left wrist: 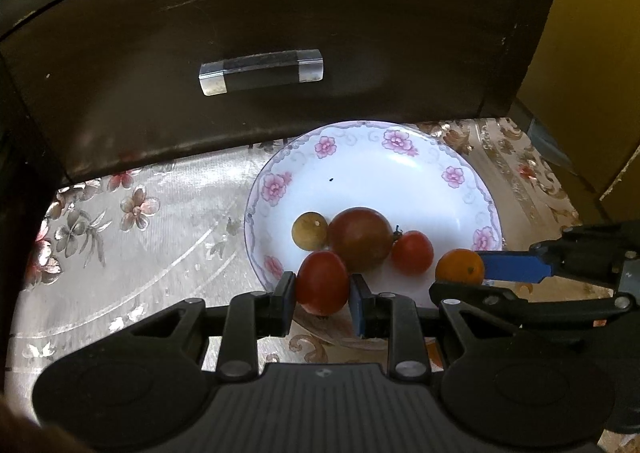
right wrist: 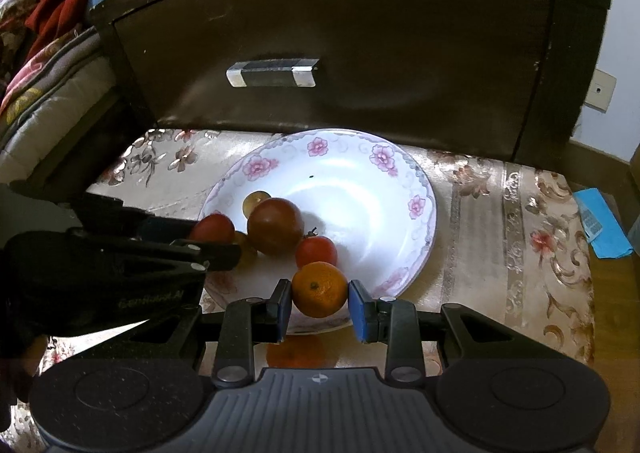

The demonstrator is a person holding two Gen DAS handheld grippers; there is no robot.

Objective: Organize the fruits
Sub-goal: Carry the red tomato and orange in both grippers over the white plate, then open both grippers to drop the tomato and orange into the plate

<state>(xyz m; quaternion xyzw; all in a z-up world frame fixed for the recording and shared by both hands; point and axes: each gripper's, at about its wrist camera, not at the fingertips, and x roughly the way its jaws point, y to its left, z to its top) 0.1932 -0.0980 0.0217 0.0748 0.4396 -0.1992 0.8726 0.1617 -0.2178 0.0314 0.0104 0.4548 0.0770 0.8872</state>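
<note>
A white plate with pink flowers (left wrist: 400,169) (right wrist: 360,157) sits on a floral cloth. It holds a large dark red tomato (left wrist: 360,239) (right wrist: 275,227), a small red tomato (left wrist: 412,252) (right wrist: 317,251) and a small brownish-yellow fruit (left wrist: 310,231) (right wrist: 256,202). My left gripper (left wrist: 322,287) is shut on a red tomato (left wrist: 322,282) (right wrist: 212,228) over the plate's near rim. My right gripper (right wrist: 319,295) (left wrist: 472,277) is shut on a small orange (right wrist: 319,289) (left wrist: 460,266) at the plate's near right edge.
A dark wooden drawer front (left wrist: 280,33) (right wrist: 340,33) with a silver-ended handle (left wrist: 262,71) (right wrist: 272,72) stands just behind the plate. Bedding and red cloth (right wrist: 48,13) lie at the far left. A blue item (right wrist: 600,225) lies on the floor at right.
</note>
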